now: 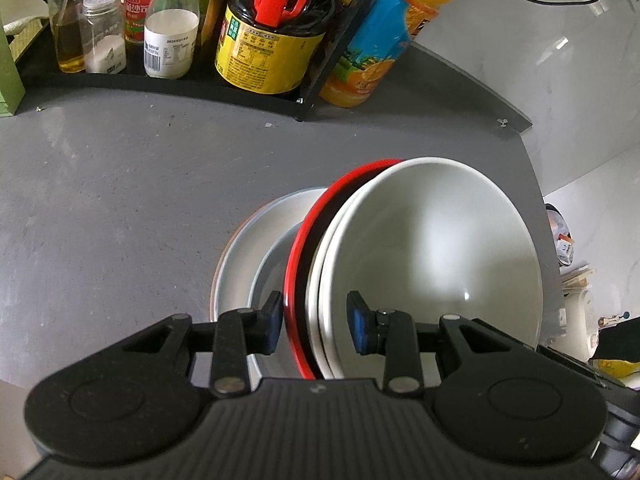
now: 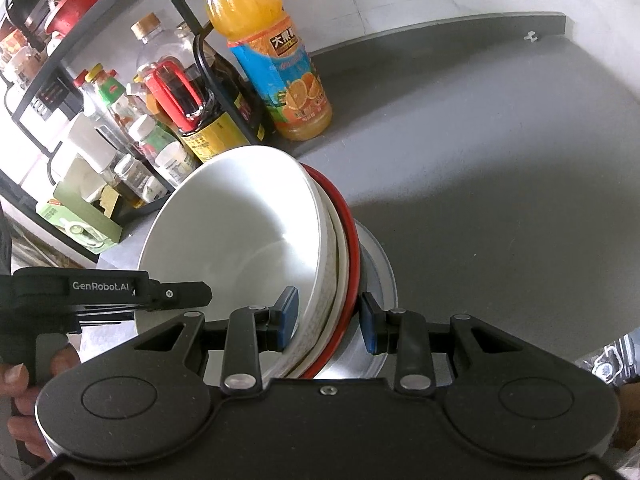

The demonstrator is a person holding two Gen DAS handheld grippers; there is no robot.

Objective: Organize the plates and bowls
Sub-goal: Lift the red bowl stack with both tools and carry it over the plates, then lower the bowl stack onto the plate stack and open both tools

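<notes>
Home kitchen, grey countertop [image 1: 120, 208] against a white marble-look wall.

Evidence: black wire condiment rack [image 2: 36, 68] packed with seasoning bottles, big soy sauce jug [image 1: 268, 32] with red handle, orange juice bottle [image 2: 276, 64] standing beside the rack, stacked white bowls [image 1: 432, 256] plus a red-rimmed bowl [image 1: 296, 264] on the counter. Power cable runs along the wall.

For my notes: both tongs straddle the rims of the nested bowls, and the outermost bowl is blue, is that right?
Not quite: the outermost bowl has a red rim, not blue, as the left wrist view shows. Both the left tongs and right tongs do straddle the nested rims.
</notes>
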